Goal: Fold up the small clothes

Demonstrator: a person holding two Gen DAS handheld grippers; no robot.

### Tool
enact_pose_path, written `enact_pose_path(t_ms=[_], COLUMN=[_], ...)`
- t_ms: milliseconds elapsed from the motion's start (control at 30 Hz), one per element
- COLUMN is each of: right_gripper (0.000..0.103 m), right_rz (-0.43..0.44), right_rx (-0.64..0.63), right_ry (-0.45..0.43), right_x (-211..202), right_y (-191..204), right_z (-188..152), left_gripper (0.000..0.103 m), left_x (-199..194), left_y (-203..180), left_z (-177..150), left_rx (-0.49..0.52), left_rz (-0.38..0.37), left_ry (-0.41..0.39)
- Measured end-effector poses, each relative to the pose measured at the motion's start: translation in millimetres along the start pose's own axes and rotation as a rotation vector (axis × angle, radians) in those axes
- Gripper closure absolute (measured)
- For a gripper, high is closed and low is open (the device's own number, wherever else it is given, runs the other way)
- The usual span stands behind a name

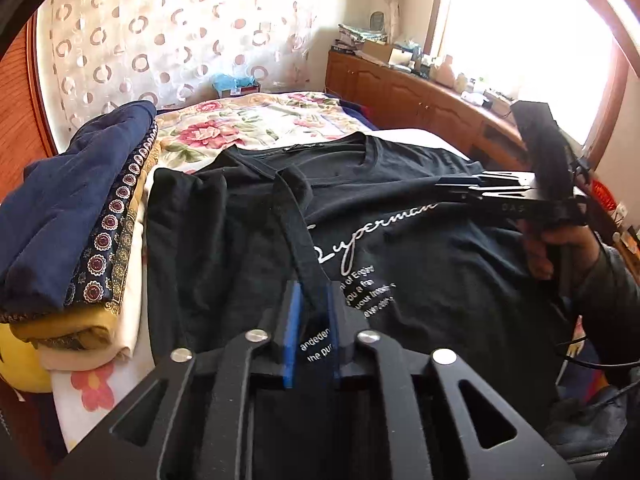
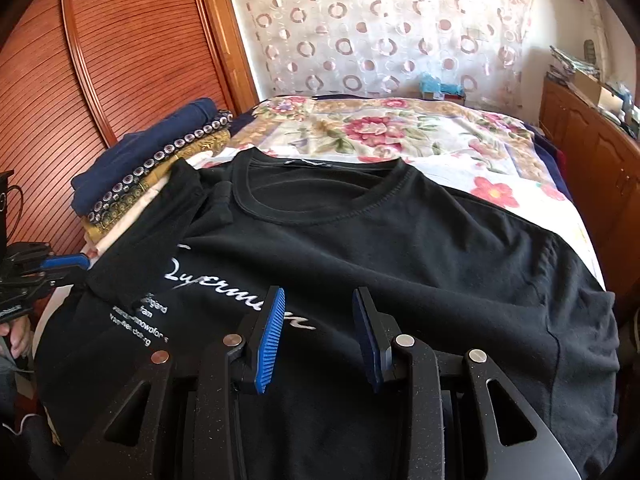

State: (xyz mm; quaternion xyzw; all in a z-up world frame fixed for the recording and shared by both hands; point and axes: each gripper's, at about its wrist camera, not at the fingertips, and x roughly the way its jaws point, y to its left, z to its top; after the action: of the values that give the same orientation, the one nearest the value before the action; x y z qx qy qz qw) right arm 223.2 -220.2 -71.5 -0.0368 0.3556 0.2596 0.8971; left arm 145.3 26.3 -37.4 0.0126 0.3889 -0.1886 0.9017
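A: On the bed (image 2: 472,148), over the flowered cover, the black T-shirt (image 2: 400,248) lies face up. Which way does it run?

B: Collar toward the curtain (image 2: 360,28), hem toward the cameras, so its long axis goes from the near edge of the bed to the far one. The white script across the chest runs crosswise to that.

A: And the sleeve side by the pile of folded clothes (image 1: 80,208)?

B: That side is folded over onto the chest. A black strip of the shirt's cloth rises from the fold into the left gripper (image 1: 314,312), which is narrow, with the cloth between its blue pads (image 1: 294,320). I can't see whether they pinch it or merely flank it.

A: The right gripper (image 2: 318,336)?

B: Partly open above the shirt's lower front, nothing between its pads; the cloth lies beneath them. In the left view a hand (image 1: 560,252) grips its handle at the right edge
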Motion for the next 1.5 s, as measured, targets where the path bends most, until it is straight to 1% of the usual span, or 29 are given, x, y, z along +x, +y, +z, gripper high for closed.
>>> enact_pose_path(t_ms=[67,133,167,267,367,400,433,467,500,533,667,733,767,900,1100,1267,1333,1400,1467,1500], right_gripper=[0.066,0.066,0.066,0.066,0.066,0.066,0.066,0.066,0.066,0.066,0.066,0.066,0.066,0.066,0.066,0.066,0.066,0.066,0.067,0.069], right_rz=[-0.011,-0.018,-0.021,-0.026,-0.013,-0.008,0.0,0.01,0.017,0.023,0.056,0.073,0.08,0.121,0.193,0.248,0.245,0.247,0.221,0.206], right_rx=[-0.001,0.002,0.004,0.014,0.015,0.01,0.005,-0.005,-0.015,-0.024,-0.051,-0.07,-0.079,-0.107,-0.156,-0.199,-0.215,-0.224,-0.25,-0.265], right_ry=[-0.001,-0.005,-0.007,-0.012,-0.014,-0.014,-0.012,-0.011,-0.012,-0.012,-0.003,0.003,0.006,0.02,0.061,0.101,0.126,0.151,0.141,0.14], right_x=[-3.3,-6.2,-8.0,-11.4,-11.5,-10.8,-9.5,-8.4,-7.4,-5.7,3.7,8.9,11.9,25.4,53.2,75.1,85.0,94.2,95.2,96.1], right_y=[-1.5,-0.7,-1.0,-1.0,2.1,4.7,7.2,9.8,13.2,17.4,33.0,42.2,46.5,59.8,82.3,105.4,111.6,115.2,119.4,121.5], right_z=[-0.1,0.4,0.0,-1.6,-2.7,-2.8,-2.7,-2.3,-2.3,-2.0,-0.3,0.8,2.4,5.8,11.6,16.4,17.1,16.0,15.9,16.0], left_gripper=[0.076,0.072,0.068,0.067,0.067,0.065,0.054,0.045,0.042,0.04,0.028,0.025,0.025,0.024,0.024,0.024,0.024,0.024,0.024,0.024], left_x=[-0.3,2.6,4.7,13.6,21.8,24.1,25.4,28.2,31.0,36.8,54.9,60.8,61.0,48.2,14.5,-7.9,-15.3,-13.9,-16.8,-18.4], left_y=[-0.1,2.3,3.7,11.1,18.2,21.7,24.3,28.5,31.8,36.6,44.7,45.6,45.8,44.2,51.8,64.2,69.5,69.6,71.6,73.1], left_z=[0.8,2.5,3.0,8.7,11.2,11.2,10.6,9.1,7.6,5.2,-5.3,-9.9,-11.2,-11.7,-15.6,-20.2,-22.4,-20.4,-21.4,-22.0], left_rx=[0.005,0.003,0.0,-0.006,-0.006,-0.016,-0.024,-0.032,-0.038,-0.048,-0.06,-0.062,-0.066,-0.079,-0.12,-0.146,-0.156,-0.163,-0.167,-0.17], left_rz=[0.021,0.038,0.043,0.079,0.113,0.119,0.125,0.146,0.167,0.187,0.203,0.212,0.208,0.192,0.205,0.229,0.24,0.246,0.254,0.256], left_ry=[-0.006,-0.004,-0.004,0.0,0.002,0.003,-0.001,-0.005,-0.001,0.02,0.09,0.114,0.113,0.076,0.011,-0.017,-0.028,-0.032,-0.039,-0.042])
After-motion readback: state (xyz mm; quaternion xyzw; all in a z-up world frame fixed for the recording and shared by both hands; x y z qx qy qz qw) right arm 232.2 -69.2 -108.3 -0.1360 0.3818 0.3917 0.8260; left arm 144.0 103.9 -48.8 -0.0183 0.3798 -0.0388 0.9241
